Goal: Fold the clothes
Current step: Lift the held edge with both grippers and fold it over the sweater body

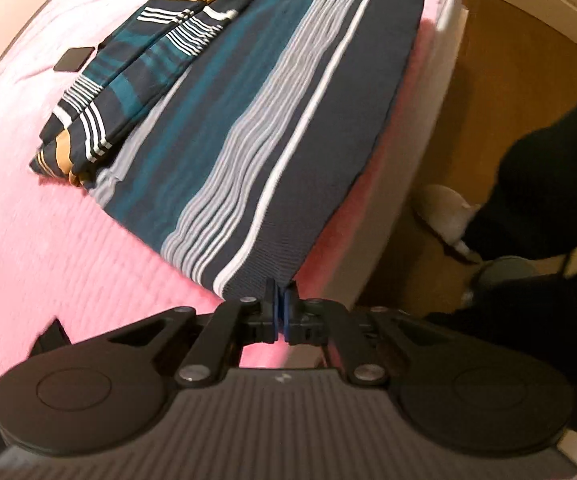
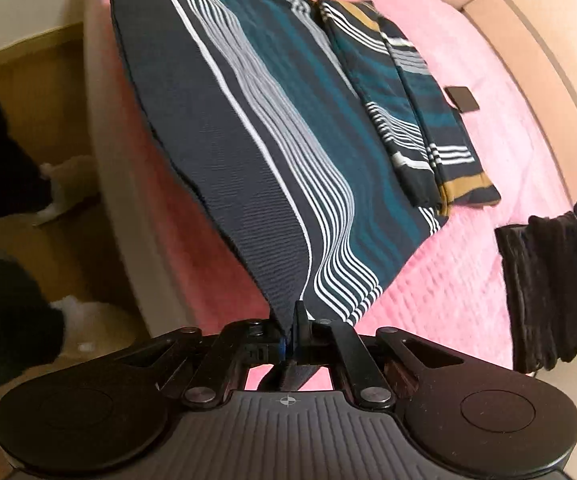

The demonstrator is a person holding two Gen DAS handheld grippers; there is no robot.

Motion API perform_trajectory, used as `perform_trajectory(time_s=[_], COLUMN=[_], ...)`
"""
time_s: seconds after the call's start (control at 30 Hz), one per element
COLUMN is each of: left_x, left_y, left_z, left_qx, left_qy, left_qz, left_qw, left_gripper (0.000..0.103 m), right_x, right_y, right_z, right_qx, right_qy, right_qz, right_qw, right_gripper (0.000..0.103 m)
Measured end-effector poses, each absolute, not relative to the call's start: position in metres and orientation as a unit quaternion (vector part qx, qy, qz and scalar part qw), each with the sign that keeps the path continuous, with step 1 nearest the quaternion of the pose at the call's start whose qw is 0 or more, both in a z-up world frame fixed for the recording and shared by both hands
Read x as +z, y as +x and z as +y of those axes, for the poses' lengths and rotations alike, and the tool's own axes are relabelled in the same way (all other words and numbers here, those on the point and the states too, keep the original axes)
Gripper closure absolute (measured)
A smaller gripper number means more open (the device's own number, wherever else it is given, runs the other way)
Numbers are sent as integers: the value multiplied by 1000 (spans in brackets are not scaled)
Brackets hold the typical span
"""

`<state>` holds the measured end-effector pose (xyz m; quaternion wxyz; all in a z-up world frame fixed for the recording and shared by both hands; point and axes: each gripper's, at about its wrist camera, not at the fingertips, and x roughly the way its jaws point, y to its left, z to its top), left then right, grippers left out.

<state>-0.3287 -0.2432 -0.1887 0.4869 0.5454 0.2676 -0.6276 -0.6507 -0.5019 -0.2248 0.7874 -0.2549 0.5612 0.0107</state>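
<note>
Striped sweater [image 1: 248, 128], navy, teal, grey and white, lifted taut off the pink bed [image 1: 48, 240]; left gripper [image 1: 280, 300] and right gripper [image 2: 290, 320] each clamp a hem corner.

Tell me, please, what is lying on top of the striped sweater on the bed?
On the striped sweater, its own folded sleeves lie across the far part. The pink bedspread shows around it; what lies beneath the sweater is covered. Both grippers, left and right, pinch its near hem.

sweater [image 1: 248, 128]: navy, teal, grey and white stripes, mustard bands;
bedspread [image 1: 48, 240]: pink;
folded pile [image 2: 544, 288]: black;
floor [image 1: 488, 100]: tan;
gripper bodies: black
</note>
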Motion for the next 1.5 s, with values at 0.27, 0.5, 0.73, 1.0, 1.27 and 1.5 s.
perform_trajectory(time_s=[0.27, 0.5, 0.73, 1.0, 1.27, 1.5], left_x=[-167, -172, -123, -93, -139, -177], left_y=[-352, -365, -285, -193, -151, -118], left_z=[-182, -154, -222, -334, -423, -486], left_qx=[-622, -636, -658, -668, -626, -596], left_qy=[526, 505, 482, 478, 476, 467], left_qz=[337, 395, 317, 243, 300, 336], left_qw=[472, 428, 484, 517, 540, 560], left_gripper=[103, 103, 103, 103, 102, 102], right_x=[-205, -193, -123, -96, -138, -177], right_y=[-709, -719, -623, -518, -468, -421], right_z=[-437, -424, -494, -591, -686, -751], right_qx=[65, 93, 30, -13, 39, 48], right_qy=[-191, -159, -221, -231, -181, -133], right_qz=[618, 653, 624, 609, 610, 620], right_qw=[760, 735, 749, 759, 771, 771], right_gripper=[102, 102, 102, 102, 102, 102])
